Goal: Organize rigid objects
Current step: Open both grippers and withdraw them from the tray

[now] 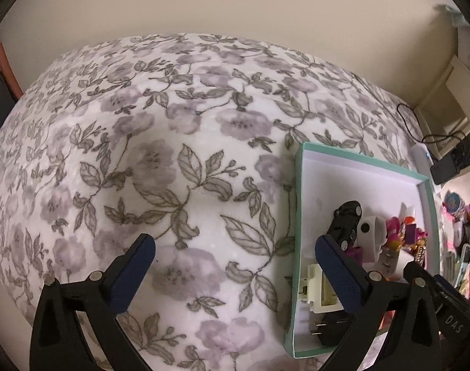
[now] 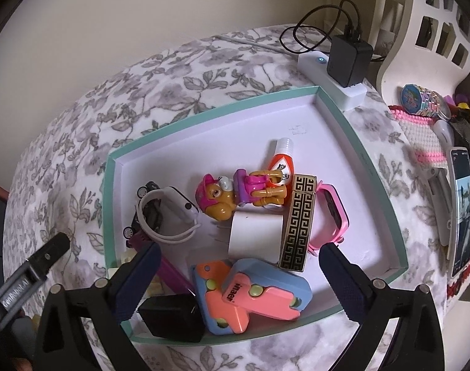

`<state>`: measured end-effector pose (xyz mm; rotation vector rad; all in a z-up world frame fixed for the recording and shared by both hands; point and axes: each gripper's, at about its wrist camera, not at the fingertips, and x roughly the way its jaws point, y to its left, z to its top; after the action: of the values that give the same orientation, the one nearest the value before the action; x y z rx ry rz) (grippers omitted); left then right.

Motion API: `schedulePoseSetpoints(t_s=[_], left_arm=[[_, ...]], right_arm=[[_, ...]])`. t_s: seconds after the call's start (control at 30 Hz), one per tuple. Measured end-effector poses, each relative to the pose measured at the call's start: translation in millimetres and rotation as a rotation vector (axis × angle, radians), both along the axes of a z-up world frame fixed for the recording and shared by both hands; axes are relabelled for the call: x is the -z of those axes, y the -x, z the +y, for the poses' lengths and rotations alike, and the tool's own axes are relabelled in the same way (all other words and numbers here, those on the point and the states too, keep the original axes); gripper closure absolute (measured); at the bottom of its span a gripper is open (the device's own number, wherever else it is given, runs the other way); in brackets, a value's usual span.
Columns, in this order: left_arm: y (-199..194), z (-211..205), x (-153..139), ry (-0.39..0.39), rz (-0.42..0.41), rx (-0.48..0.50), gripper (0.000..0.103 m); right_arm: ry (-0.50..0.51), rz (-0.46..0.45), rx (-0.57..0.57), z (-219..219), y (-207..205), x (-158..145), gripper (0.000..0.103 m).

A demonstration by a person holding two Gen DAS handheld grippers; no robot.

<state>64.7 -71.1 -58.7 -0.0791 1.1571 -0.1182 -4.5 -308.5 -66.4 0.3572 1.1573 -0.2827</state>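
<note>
A shallow teal-rimmed box (image 2: pixel 358 151) lies on the floral blanket and holds several rigid things: a pink-capped toy pup (image 2: pixel 218 201), an orange glue bottle (image 2: pixel 281 160), a white charger cube (image 2: pixel 255 236), a black-and-gold patterned case (image 2: pixel 299 222), a pink watch (image 2: pixel 333 213), a white watch (image 2: pixel 170 207) over a black toy car (image 2: pixel 151 213), a blue-and-orange toy (image 2: pixel 253 296) and a black plug (image 2: pixel 173 318). My right gripper (image 2: pixel 239 261) is open and empty over the box's near side. My left gripper (image 1: pixel 235 247) is open and empty over the blanket, left of the box (image 1: pixel 299 204).
A white power strip (image 2: pixel 330 77) with a black adapter (image 2: pixel 349 58) and cable lies behind the box. To the right are a phone (image 2: pixel 462 210), a pink-and-white beaded mat (image 2: pixel 420 130) and small trinkets. A white chair (image 2: pixel 420 40) stands at the back right. The floral blanket (image 1: pixel 173 154) spreads left.
</note>
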Motion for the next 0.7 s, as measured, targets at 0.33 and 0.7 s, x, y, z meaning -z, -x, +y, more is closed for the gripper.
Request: schedulePoseSetpoints(t_s=[0.33,0.7], left_arm=[[12,1,-14,-0.009,-0.029,0.046,0.0],[39,17,-33,-0.001,-0.071,0.021,0.0]], right_arm=[[0.022,-0.023,-0.016,10,6,-8,0.0],[0.074,-0.068,-0.067,35,21,-26,0.0]])
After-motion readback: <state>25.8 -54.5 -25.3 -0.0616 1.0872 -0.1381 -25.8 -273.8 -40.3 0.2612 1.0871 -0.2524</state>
